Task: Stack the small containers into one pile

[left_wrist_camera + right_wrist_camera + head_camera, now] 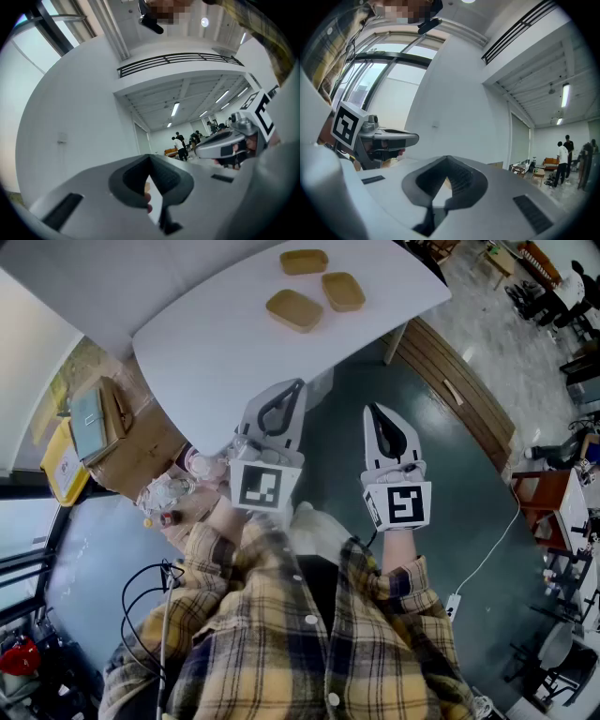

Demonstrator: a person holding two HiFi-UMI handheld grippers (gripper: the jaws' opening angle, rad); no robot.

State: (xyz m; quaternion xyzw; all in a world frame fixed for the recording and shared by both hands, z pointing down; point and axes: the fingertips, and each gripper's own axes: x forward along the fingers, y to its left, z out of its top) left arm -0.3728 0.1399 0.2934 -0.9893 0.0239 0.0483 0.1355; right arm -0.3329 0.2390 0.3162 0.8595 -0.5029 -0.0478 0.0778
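Observation:
Three small tan containers lie near the far end of the white table (pixel 216 352) in the head view: one at the back (pixel 304 261), one to the right (pixel 343 291), and one nearest me (pixel 294 309). They sit close together, none inside another. My left gripper (pixel 294 386) is shut and empty, with its tip over the table's near edge. My right gripper (pixel 374 410) is shut and empty, off the table over the dark floor. Each gripper view shows its own closed tip, left (pixel 150 157) and right (pixel 448 159), pointing level into the room.
A cardboard box (pixel 131 442) with a book and yellow items stands left of the table, with clear plastic bottles (pixel 169 493) beside it. A wooden bench (pixel 459 395) runs along the right. Cables (pixel 141 587) trail on the floor. People stand far back in the room (pixel 562 154).

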